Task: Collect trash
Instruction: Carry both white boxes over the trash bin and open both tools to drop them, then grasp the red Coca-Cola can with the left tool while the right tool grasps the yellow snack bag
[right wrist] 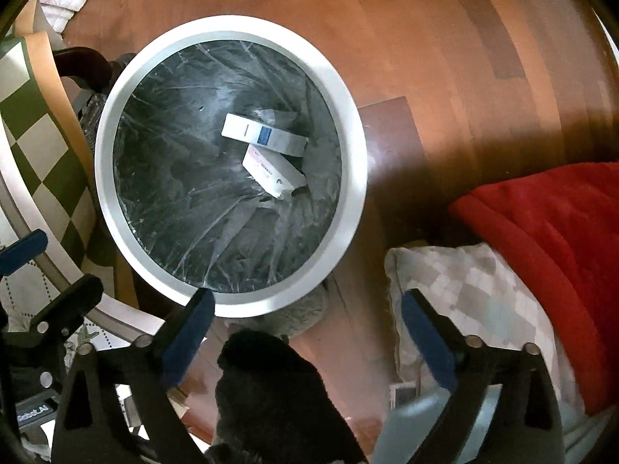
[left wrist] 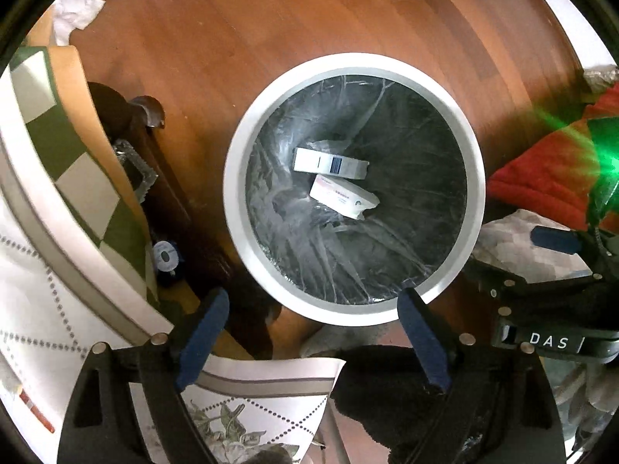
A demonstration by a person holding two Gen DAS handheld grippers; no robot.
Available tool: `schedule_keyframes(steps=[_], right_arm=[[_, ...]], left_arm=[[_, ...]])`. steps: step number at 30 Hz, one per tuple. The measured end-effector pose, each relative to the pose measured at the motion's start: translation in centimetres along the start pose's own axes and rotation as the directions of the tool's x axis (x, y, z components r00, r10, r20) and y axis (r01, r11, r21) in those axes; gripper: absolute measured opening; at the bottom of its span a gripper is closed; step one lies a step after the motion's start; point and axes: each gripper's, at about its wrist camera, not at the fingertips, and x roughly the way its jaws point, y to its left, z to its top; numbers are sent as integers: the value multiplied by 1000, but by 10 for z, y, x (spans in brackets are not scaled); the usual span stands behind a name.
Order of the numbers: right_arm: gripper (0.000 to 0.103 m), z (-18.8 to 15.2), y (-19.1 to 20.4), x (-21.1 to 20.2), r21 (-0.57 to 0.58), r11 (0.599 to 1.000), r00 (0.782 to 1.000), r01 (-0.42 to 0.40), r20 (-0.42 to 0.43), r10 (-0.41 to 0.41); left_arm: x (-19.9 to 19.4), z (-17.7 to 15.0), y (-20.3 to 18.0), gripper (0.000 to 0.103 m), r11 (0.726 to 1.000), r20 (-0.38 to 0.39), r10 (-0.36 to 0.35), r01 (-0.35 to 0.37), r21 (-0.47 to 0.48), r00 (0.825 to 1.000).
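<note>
Left gripper (left wrist: 313,332), fingers spread and empty, poised at the near rim of the lined bin (left wrist: 474,193), two small boxes (left wrist: 329,164) resting at its bottom as binned trash; right gripper (right wrist: 305,328) likewise parted, empty, alongside.

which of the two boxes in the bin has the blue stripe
The upper box, farther from the tongs; the box below it carries pinkish-red print instead.

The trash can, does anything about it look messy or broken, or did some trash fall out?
Nothing stands out. The trash can stands upright on the wooden floor, and its liner holds two small boxes lying at the bottom. Nothing has spilled beside it. Both grippers are open and empty.
</note>
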Motion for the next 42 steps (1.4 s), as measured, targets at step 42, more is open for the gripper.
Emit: schedule_keyframes(steps=[42], right_arm=[[99,-113,262,-196,-134,986,841,-101,517,157]], left_arm=[[-213,-221,287,89,788,426,428,-99,-607,797]])
